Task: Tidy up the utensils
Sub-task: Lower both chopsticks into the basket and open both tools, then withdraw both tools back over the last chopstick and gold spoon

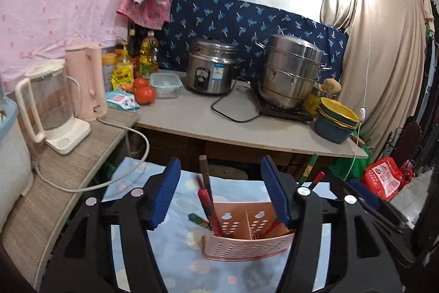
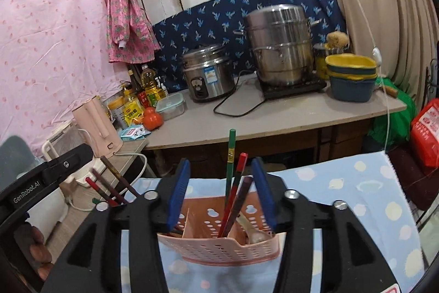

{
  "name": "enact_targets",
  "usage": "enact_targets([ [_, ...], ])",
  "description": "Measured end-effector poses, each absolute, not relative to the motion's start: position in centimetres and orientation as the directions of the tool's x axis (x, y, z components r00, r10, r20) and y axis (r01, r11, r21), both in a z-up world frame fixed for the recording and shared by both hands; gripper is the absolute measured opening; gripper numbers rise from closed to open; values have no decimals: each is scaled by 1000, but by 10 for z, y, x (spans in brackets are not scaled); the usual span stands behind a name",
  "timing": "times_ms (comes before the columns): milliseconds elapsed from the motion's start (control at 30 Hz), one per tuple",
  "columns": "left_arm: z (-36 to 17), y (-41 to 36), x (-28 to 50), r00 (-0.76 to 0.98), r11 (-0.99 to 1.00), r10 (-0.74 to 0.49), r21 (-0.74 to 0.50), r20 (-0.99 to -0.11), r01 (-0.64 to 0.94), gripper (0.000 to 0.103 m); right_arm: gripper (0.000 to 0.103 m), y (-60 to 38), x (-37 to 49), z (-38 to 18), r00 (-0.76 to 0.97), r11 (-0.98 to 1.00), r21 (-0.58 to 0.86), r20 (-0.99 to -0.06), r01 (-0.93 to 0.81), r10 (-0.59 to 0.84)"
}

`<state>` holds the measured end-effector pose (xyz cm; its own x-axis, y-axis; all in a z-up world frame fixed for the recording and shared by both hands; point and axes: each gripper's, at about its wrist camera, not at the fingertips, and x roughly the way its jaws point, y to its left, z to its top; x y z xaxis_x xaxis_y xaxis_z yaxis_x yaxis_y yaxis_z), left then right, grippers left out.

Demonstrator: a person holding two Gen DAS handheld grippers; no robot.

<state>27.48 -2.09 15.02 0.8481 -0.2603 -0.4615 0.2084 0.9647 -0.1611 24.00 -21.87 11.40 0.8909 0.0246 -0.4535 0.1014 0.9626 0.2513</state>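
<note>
A pink perforated utensil holder (image 1: 247, 246) stands on a light blue dotted cloth (image 1: 170, 246). My left gripper (image 1: 220, 164) is open above its left compartment, where red and brown chopsticks (image 1: 207, 197) stand between the blue pads, untouched. In the right wrist view the same holder (image 2: 219, 249) is below my right gripper (image 2: 221, 161), which is open around a green, a red and a brown chopstick (image 2: 233, 183) in the right compartment. A pale spoon (image 2: 255, 234) lies beside them. The left gripper's body (image 2: 55, 166) shows at the left edge, held by a hand (image 2: 35, 249).
Behind the cloth runs a grey worktop (image 1: 247, 125) with a rice cooker (image 1: 211, 67), a steel steamer pot (image 1: 290, 70), stacked bowls (image 1: 334, 120), tomatoes (image 1: 144, 92) and bottles. Two kettles (image 1: 52, 106) stand on a side shelf, their cord hanging down. A red bag (image 1: 384, 180) sits at the right.
</note>
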Motion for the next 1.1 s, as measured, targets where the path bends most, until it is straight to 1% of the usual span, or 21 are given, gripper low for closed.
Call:
enact_targets([
  [300,150,-21,241,842,974,-225,-101,-491,202,59,49,-211,198,121,888,968,241,-456,68,51],
  [500,140,-21,214,832,979,-199,-61,-519,197,59,50,-201,167,118,879,974,219,-474,59,53],
  [933,103,-12,163,782,977,-203,-64,-590,205,59,50,-179,105,92,845,982,181,-532,48,57],
  [1100,79,-7,143,750,977,-201,-70,-630,204,59,50,-173,80,69,816,985,167,-576,52,55],
])
